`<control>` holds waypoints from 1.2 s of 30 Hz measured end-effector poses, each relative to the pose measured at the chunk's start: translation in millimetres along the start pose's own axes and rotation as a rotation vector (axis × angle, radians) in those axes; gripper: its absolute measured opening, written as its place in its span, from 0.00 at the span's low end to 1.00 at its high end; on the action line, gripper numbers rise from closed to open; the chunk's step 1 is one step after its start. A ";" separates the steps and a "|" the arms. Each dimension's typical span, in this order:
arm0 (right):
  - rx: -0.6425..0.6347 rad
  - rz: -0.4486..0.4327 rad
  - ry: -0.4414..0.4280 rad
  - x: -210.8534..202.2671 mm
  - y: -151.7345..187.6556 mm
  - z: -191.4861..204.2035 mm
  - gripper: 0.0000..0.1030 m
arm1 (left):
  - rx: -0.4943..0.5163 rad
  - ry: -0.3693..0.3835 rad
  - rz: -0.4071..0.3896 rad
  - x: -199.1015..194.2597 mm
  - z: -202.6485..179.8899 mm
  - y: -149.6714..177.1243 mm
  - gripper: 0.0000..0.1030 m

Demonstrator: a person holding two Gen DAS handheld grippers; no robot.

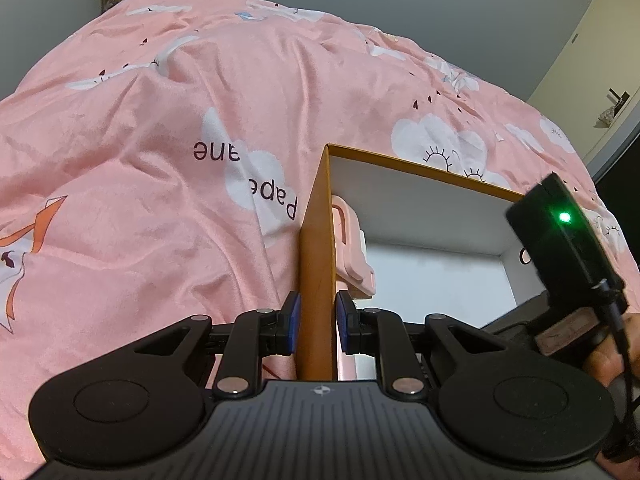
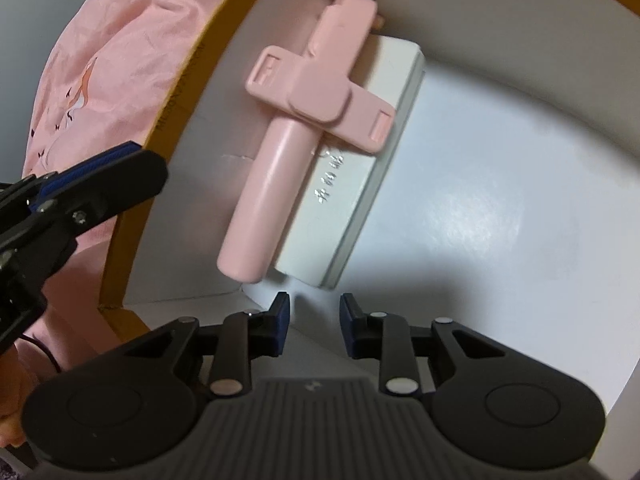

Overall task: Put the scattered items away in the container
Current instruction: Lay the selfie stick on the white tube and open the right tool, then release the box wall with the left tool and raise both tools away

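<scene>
An orange cardboard box with a white inside lies on the bed. My left gripper is shut on its near side wall, one blue pad on each face. Inside the box a pink handled tool lies across a white rectangular case; part of the pink tool shows past the wall in the left wrist view. My right gripper is open and empty just above the box floor, close to the case's near end. The left gripper's fingers show at the box rim.
A rumpled pink bedspread with white clouds covers the bed around the box. The right gripper's black body with a green light hangs over the box. A grey wall and a cream door stand behind.
</scene>
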State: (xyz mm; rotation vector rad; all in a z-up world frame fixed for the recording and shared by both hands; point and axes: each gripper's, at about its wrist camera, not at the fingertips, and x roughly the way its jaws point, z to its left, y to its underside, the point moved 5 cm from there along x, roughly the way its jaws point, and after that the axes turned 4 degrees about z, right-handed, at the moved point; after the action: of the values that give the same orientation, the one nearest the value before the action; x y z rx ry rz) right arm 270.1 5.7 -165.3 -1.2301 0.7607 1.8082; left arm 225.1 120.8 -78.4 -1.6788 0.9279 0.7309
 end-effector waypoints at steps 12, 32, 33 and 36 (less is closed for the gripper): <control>0.034 -0.087 0.037 -0.2 4.1 1.1 0.18 | -0.003 0.001 -0.001 -0.3 0.6 0.6 0.20; -0.106 -0.497 0.145 -69.1 62.6 7.0 0.54 | -0.015 -0.200 -0.194 -40.9 -29.8 36.4 0.24; -0.114 -0.538 0.166 -70.0 64.8 12.6 0.55 | -0.012 -0.200 -0.208 -44.6 -32.7 39.5 0.24; -0.128 -0.651 0.219 -83.3 81.6 16.3 0.57 | -0.006 -0.201 -0.249 -56.2 -40.5 47.8 0.30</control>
State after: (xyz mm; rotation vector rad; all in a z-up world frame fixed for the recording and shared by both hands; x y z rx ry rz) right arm 208.9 -44.9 -78.3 -1.5554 0.2986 1.2121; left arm 156.2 86.6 -44.1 -1.6548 0.5645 0.7178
